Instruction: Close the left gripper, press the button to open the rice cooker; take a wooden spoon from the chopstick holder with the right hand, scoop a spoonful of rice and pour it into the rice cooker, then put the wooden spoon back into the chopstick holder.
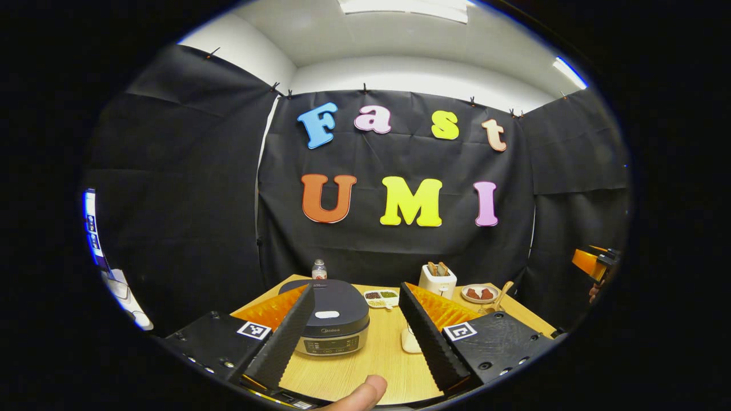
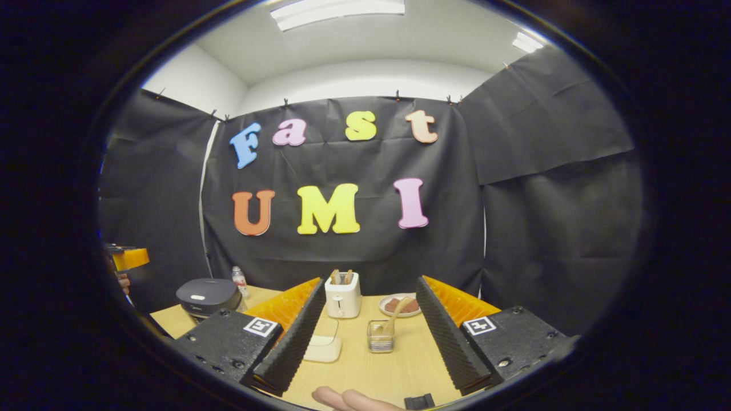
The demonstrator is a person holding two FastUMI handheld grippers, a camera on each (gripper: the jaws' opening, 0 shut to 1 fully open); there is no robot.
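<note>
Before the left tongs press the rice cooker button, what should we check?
1. Dark grey rice cooker lid is shut, waiting: ok.
2. White oval button on the lid is uncovered: ok.
3. Left tongs closed for pressing: not ok, wide open.
4. Wooden spoon stands in the clear chopstick holder: ok.
5. Right tongs open for the spoon: ok.
6. Rice to scoop is ready: cannot tell.

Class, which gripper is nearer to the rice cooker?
Left. The rice cooker sits just ahead of the left gripper, between its open fingers. From the right gripper, it stands farther off on the left.
</note>
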